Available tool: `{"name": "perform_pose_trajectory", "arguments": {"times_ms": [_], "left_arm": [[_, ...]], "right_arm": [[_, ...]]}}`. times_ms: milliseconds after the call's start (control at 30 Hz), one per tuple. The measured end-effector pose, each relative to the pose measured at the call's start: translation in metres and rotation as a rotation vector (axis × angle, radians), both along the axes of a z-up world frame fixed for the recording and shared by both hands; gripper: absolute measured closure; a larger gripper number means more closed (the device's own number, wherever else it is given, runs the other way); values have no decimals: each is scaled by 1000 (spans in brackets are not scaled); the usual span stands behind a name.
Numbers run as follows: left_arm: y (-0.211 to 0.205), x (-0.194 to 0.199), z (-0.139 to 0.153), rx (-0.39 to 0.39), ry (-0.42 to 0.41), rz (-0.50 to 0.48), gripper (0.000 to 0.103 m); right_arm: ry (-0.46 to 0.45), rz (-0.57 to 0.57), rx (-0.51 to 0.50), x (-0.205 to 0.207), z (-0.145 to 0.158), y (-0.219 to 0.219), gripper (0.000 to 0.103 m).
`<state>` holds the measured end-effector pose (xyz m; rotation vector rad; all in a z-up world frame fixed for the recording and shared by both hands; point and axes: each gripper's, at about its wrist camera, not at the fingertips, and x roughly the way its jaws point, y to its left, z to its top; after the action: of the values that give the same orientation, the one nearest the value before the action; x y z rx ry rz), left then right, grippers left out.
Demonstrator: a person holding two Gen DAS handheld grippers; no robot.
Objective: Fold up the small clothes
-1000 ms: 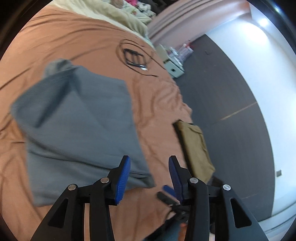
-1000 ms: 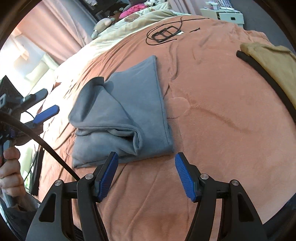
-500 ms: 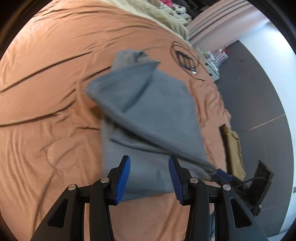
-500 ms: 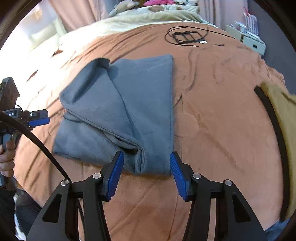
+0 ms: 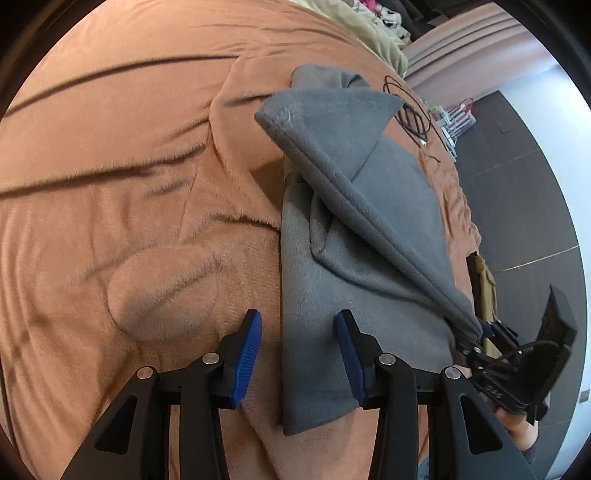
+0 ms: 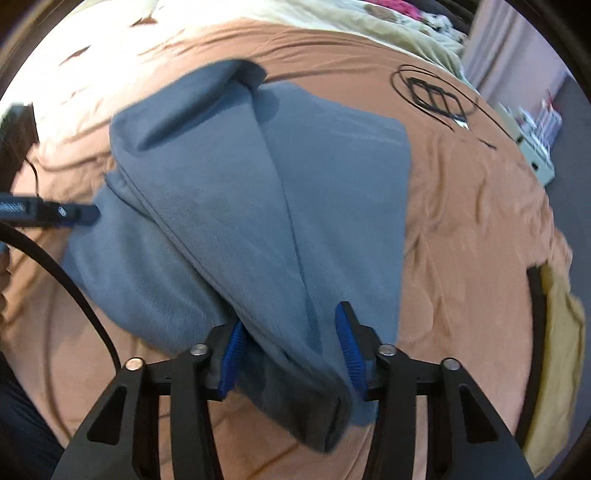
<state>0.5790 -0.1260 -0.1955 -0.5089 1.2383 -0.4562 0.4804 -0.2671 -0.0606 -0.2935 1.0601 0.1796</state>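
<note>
A grey garment (image 5: pixel 369 229) lies half folded on the brown blanket (image 5: pixel 129 184), one flap raised in a ridge. My left gripper (image 5: pixel 299 354) hovers low over its near left corner, open, the cloth's edge lying below the gap, untouched by the pads. In the right wrist view the same grey garment (image 6: pixel 240 203) fills the gap of my right gripper (image 6: pixel 291 354), whose jaws are closing on the bunched near fold. The left wrist view shows the right gripper (image 5: pixel 480 330) with the ridge pinched into its tip. The left gripper (image 6: pixel 77 214) reaches the garment's left edge.
A coiled black cable (image 6: pixel 436 96) lies on the blanket beyond the garment. A folded olive garment (image 6: pixel 561 332) sits at the bed's right edge. Beige bedding (image 6: pixel 332 22) is piled at the far side. Dark floor (image 5: pixel 517 166) lies past the right edge.
My left gripper came down close to the garment's near left corner. My right gripper slid left onto the folded edge, rolled, and its jaws narrowed around the cloth.
</note>
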Motion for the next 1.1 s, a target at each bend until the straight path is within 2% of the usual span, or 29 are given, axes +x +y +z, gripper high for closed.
{"name": "perform_pose_trajectory", "arguments": {"times_ms": [67, 167, 267, 433, 567, 633, 700, 800, 933, 1000, 1100], "left_arm": [[-1, 0, 2, 19, -17, 3, 59], [-4, -2, -1, 15, -5, -5, 59], [-7, -3, 2, 32, -12, -14, 59], [-13, -2, 3, 56, -11, -23, 59], [-21, -5, 5, 78, -13, -41, 59], [-26, -5, 4, 92, -16, -50, 59], [-34, -6, 5, 138, -33, -80, 59], [-42, -8, 4, 193, -59, -110, 60], [-47, -10, 4, 249, -86, -120, 67], [-47, -9, 3, 249, -85, -119, 69], [-42, -5, 3, 218, -59, -115, 70]], "right_arm": [[10, 24, -4, 7, -3, 9, 79], [-2, 27, 17, 11, 3, 9, 87], [2, -6, 107, 14, 12, -6, 93], [6, -71, 239, 15, 24, -36, 95], [10, -120, 301, 17, 24, -58, 96], [27, -150, 341, 20, 16, -73, 96], [39, -174, 344, 24, 5, -83, 96], [93, -233, 447, 32, -20, -104, 95], [89, -264, 535, 29, -27, -118, 95], [86, -258, 527, 26, -23, -116, 95], [68, -209, 421, 22, -10, -101, 94]]}}
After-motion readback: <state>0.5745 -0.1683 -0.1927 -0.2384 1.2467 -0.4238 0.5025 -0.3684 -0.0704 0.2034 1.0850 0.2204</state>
